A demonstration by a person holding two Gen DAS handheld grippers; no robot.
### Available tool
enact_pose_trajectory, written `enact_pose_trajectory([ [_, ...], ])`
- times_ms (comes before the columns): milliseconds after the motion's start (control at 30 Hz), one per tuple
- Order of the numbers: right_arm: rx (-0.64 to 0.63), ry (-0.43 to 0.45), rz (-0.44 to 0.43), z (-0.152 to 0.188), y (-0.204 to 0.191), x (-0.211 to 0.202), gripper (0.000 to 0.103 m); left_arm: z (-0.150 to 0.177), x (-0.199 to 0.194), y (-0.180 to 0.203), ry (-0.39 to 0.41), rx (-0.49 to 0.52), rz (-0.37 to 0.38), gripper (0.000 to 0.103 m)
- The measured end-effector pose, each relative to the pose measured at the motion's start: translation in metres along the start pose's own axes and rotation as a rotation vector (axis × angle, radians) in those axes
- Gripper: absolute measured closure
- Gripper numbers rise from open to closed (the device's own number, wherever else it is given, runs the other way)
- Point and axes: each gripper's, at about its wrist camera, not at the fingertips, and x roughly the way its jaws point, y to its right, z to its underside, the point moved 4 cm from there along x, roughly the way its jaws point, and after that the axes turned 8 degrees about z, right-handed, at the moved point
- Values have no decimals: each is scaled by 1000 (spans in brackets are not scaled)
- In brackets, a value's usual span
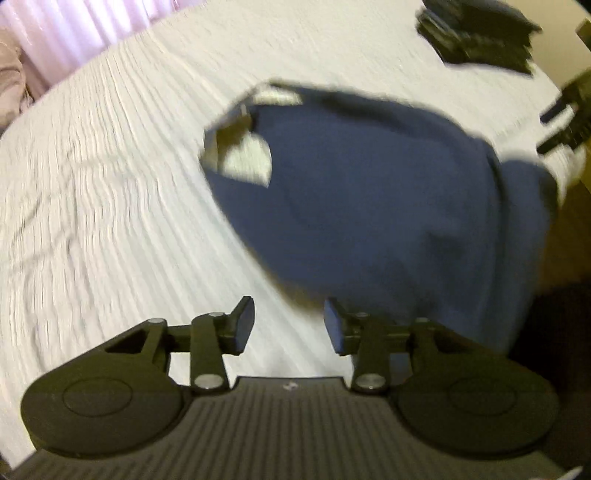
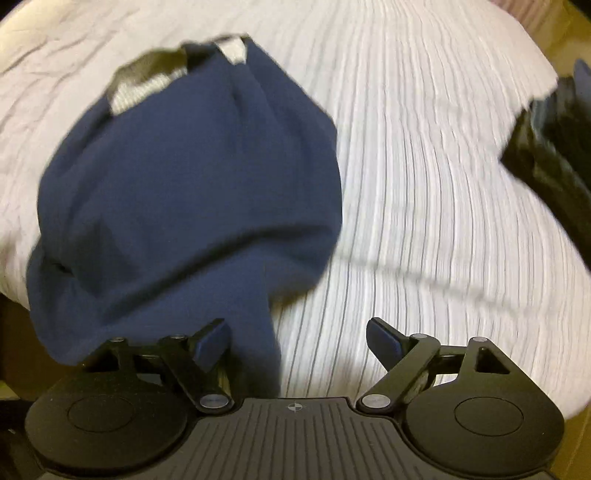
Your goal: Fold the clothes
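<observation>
A navy blue sweatshirt (image 1: 369, 199) is lying in a loosely folded bundle on a bed covered by a white ribbed bedspread (image 1: 110, 192). A white patch with dark trim is showing at the far end of the bundle. Both views are blurred, so fine detail of the folds cannot be told.

The left gripper (image 1: 290, 325) is pointing down over the bedspread, just beside the near edge of the sweatshirt. Its jaws are standing spread, with nothing between them.

The right gripper (image 2: 299, 343) is pointing down at the near end of the sweatshirt. Its jaws are standing wide apart. A hanging fold of the blue cloth is lying against the inner side of the left finger (image 2: 212, 341); the right finger is clear of it, so nothing is being pinched.

A stack of dark clothes (image 1: 476, 33) is sitting on the bedspread, well apart from the sweatshirt.
</observation>
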Motion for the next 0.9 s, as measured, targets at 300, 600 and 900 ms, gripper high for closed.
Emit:
enact_pose_trajectory([
  [300, -2, 174, -164, -132, 38, 54, 18, -144, 104, -30, 64, -35, -101, 44],
  [600, -75, 211, -210, -228, 62, 129, 18, -212, 219, -106, 41, -246, -134, 41],
  [900, -43, 183, -236, -267, 40, 179, 18, -195, 182, -155, 105, -270, -62, 103],
])
